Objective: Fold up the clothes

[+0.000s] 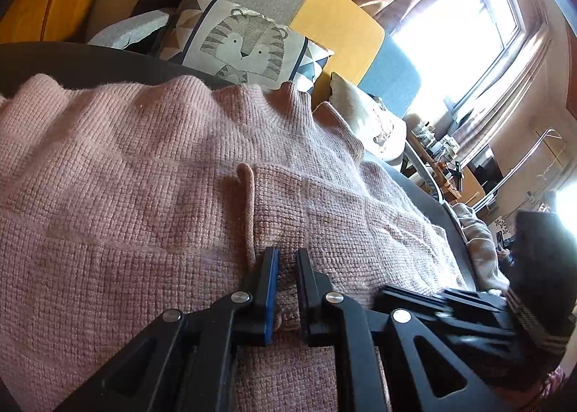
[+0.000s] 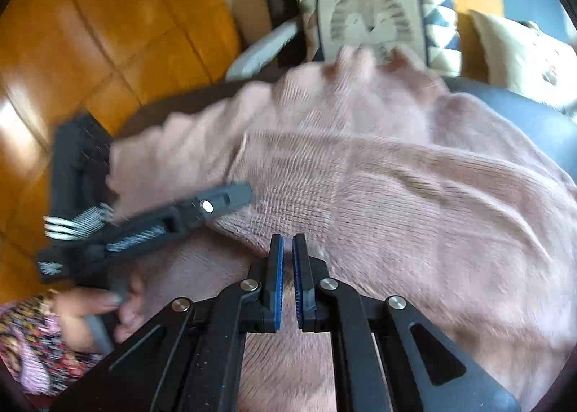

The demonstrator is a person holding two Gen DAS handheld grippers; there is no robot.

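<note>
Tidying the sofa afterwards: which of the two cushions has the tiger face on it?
The triangle-bordered cushion behind the pink knitted sweater; the plain cream cushion lies beside it.

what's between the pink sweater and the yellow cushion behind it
The tiger-print pillow stands between the pink sweater and the yellow cushion, clearest in the left wrist view.

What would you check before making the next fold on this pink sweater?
1. Pink knit sweater spread on the dark seat: ok.
2. One layer already folded over the body: ok.
3. Far edge lying flat: not ok, it ripples up near the tiger cushion.
4. Left gripper free of the knit: cannot tell; jaws narrowly apart, knit bunched low between them.
5. Right gripper empty: ok, shut, no cloth visible between its pads.
</note>
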